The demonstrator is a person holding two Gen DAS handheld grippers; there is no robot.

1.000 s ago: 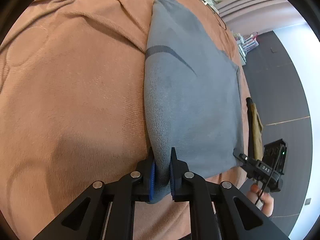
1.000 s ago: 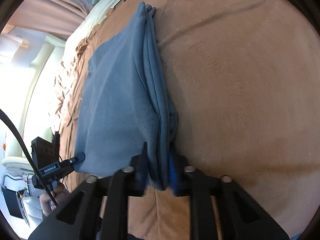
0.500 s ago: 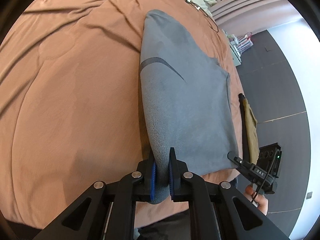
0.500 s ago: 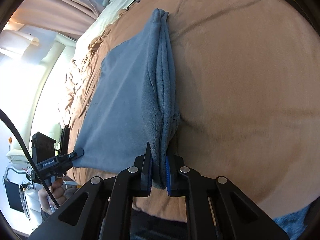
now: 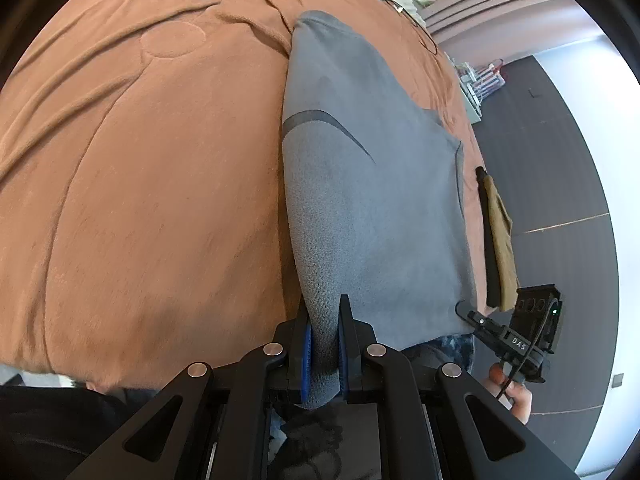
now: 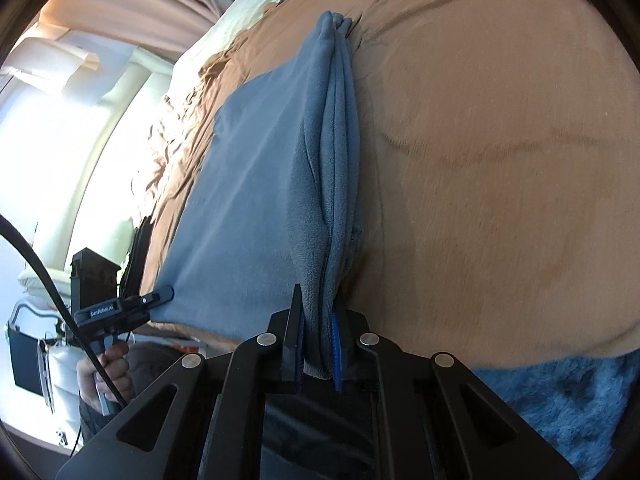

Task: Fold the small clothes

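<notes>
Grippers, left gripper and right gripper, each pinching a near corner of the grey garment, had drawn it past the bed's near edge, readying a fold.

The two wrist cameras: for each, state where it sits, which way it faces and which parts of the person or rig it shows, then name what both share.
Left wrist: on the left gripper, looking along its fingers over the grey garment on the brown bedspread; right gripper and hand at right.
Right wrist: on the right gripper, facing the same garment; left gripper and hand at left.
Shared: garment, bedspread, each other's gripper.
</notes>
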